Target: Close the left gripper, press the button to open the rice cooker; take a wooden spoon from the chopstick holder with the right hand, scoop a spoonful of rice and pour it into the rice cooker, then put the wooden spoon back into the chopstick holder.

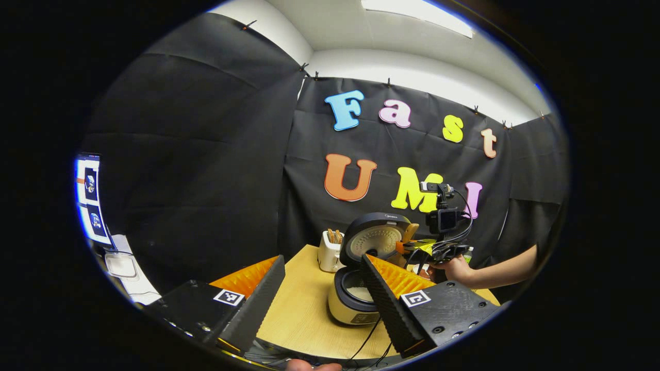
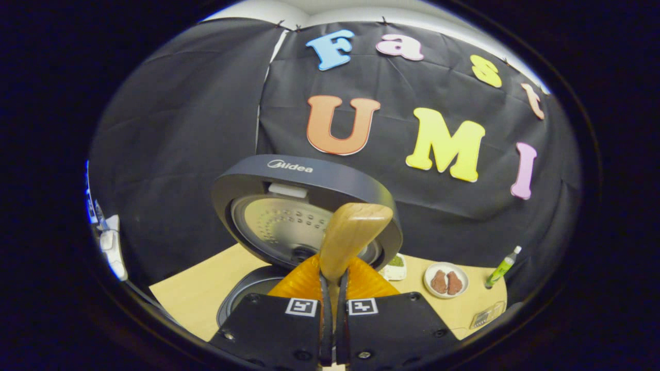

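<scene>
In the left gripper view my left gripper (image 1: 322,288) is open, with nothing between its fingers, held low over the wooden table's near edge. Just ahead stands the cream rice cooker (image 1: 344,309) with its lid (image 1: 374,239) up and white rice in the pot. Over the cooker's right side a hand (image 1: 456,269) holds my right gripper (image 1: 418,251). In the right gripper view the right gripper (image 2: 334,273) is shut on the wooden spoon (image 2: 350,232), whose bowl stands upright in front of the raised lid (image 2: 278,211). The pot's dark rim (image 2: 242,296) lies below left.
A white chopstick holder (image 1: 329,252) with wooden utensils stands behind the cooker on the left. A plate of meat (image 2: 446,281), a small dish of greens (image 2: 396,263) and a green bottle (image 2: 502,268) sit to the right on the table (image 2: 196,296). Cables trail over the near edge.
</scene>
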